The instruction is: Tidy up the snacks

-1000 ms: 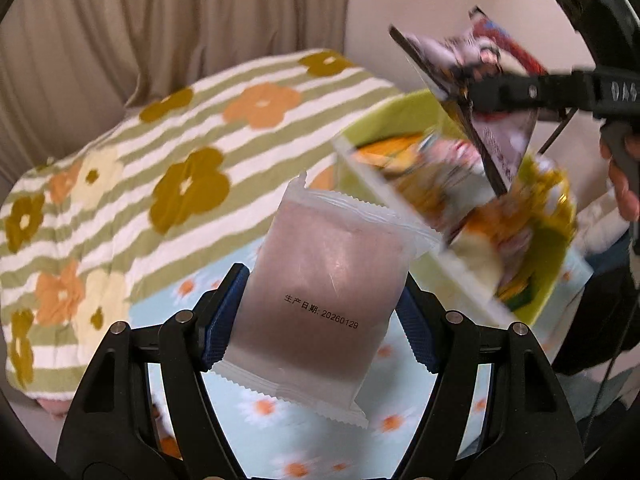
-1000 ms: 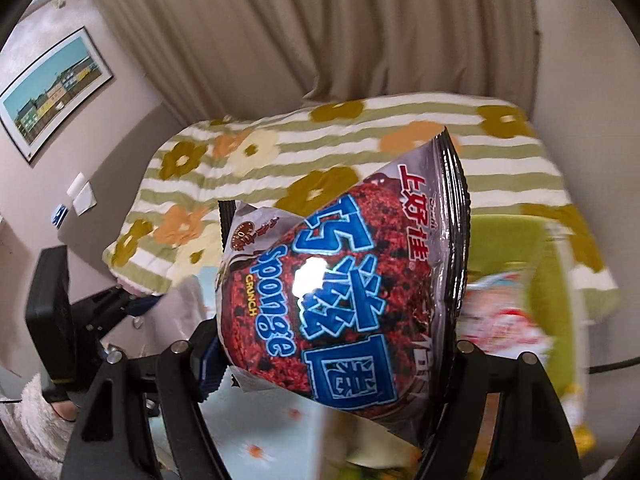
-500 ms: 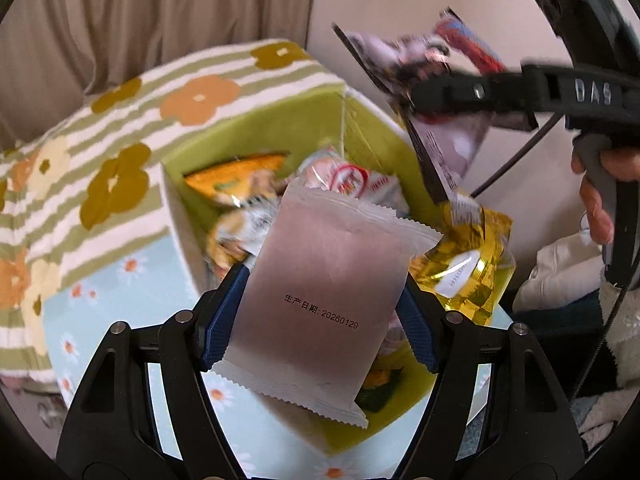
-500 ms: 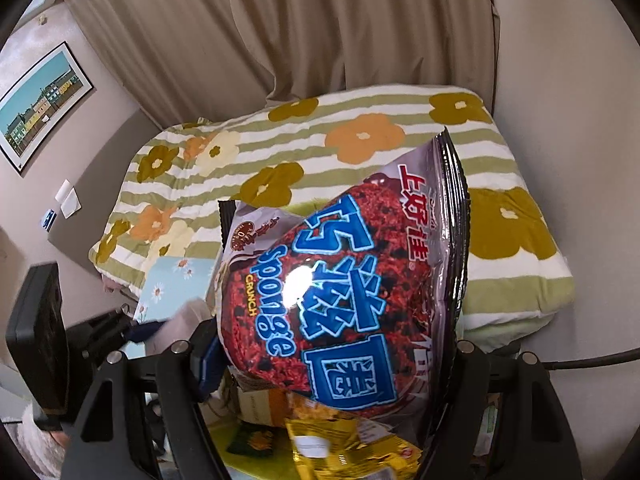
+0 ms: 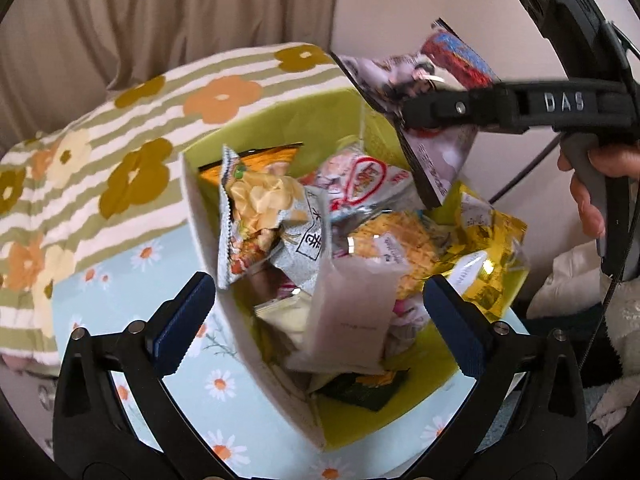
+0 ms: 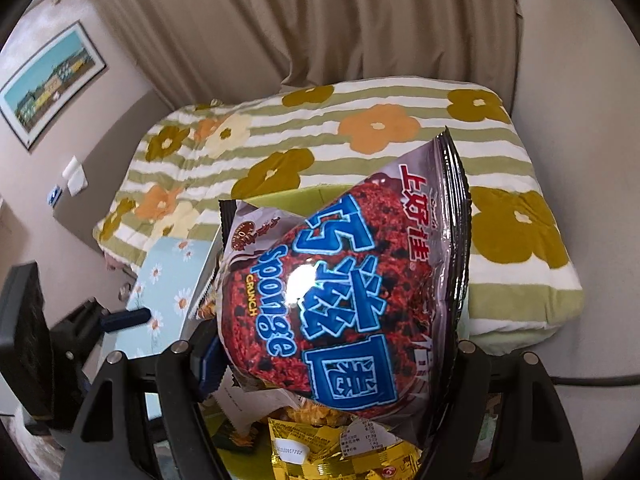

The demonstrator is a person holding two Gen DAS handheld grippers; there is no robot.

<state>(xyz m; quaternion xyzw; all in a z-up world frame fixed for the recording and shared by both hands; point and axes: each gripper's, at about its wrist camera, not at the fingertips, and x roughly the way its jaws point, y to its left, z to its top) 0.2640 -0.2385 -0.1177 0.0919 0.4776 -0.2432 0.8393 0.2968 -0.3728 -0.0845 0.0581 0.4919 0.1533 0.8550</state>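
The left hand-held gripper (image 5: 320,304) hangs over the green box (image 5: 280,120) with its jaws spread wide and nothing between them — the pale pink packet (image 5: 348,312) lies loose on the heap of snacks inside, near the box's front wall. The right hand-held gripper (image 6: 328,356) is clamped on the Sponge Crunch bag (image 6: 344,280), holding it above the box's far right corner, over the gold packet (image 5: 480,248). The box sits on the daisy-print desk (image 5: 120,292), close to its far edge, hard against the striped floral bed (image 5: 120,140).

The step in hand looks to be dropping the bag in. I'd say it wants lowering until its bottom edge is below the rim before the jaws let go; the heap already rises to the rim on the right, and a puffy bag released high could slide off the gold packet and out over the side. The emptier pocket at the front looks the safer landing.

Much is hard to read. The bag fills most of the right wrist view and hides the box beneath it, so its clearance over the rim cannot be judged there. The printing on the pink packet is blurred, and the crisp packet (image 5: 256,216) leaning on the left wall covers whatever lies under it.
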